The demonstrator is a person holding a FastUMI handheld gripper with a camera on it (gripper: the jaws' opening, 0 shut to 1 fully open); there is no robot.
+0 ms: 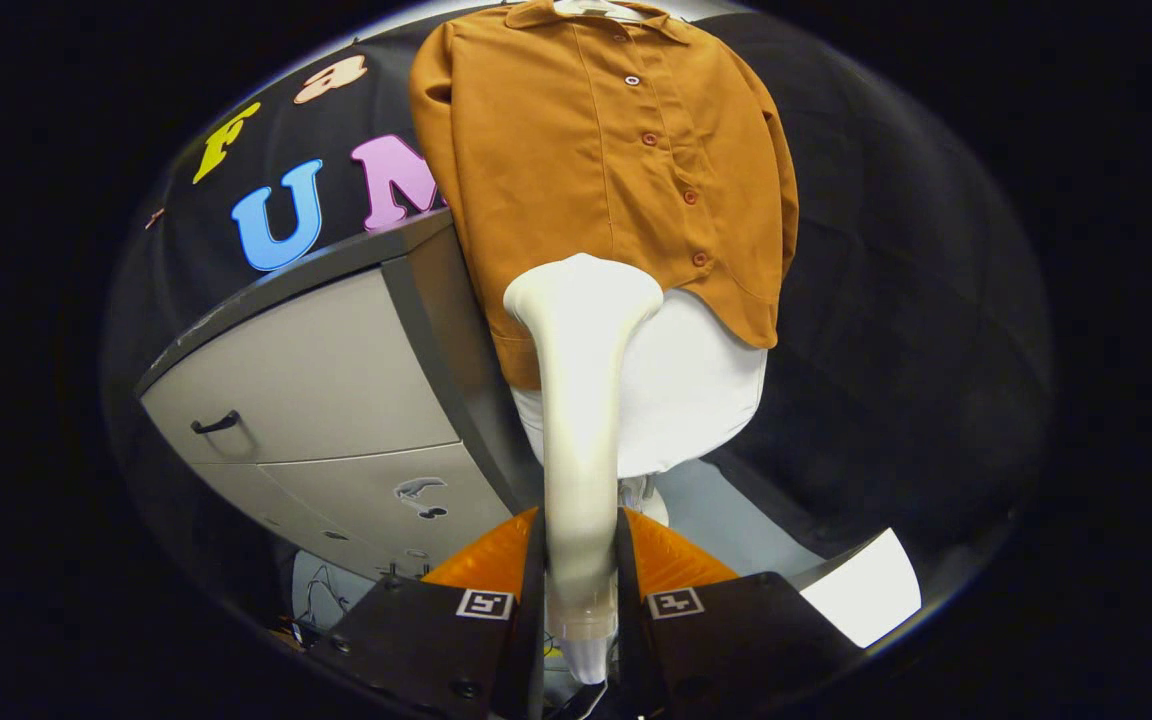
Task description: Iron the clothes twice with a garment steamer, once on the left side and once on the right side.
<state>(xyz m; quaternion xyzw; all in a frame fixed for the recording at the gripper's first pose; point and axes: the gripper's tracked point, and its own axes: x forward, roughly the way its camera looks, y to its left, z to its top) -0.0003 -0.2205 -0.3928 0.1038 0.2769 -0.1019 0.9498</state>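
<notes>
Gripper [581, 590] fingers clamped on handle of garment steamer [581, 400], both pressed against it, one each side. Steamer extended straight ahead from between fingers, flared head seen at lower hem of brown shirt [606, 170]; contact with fabric not discernible. Shirt hung on white hanger [591, 8], buttoned, beyond fingers, over white rounded form [696, 400]. Hanger top cut off. Grey cabinet [326, 400] with dark handle placed beside shirt. Steamer's lower end hidden between fingers. Cables below cabinet hard to make out.
</notes>
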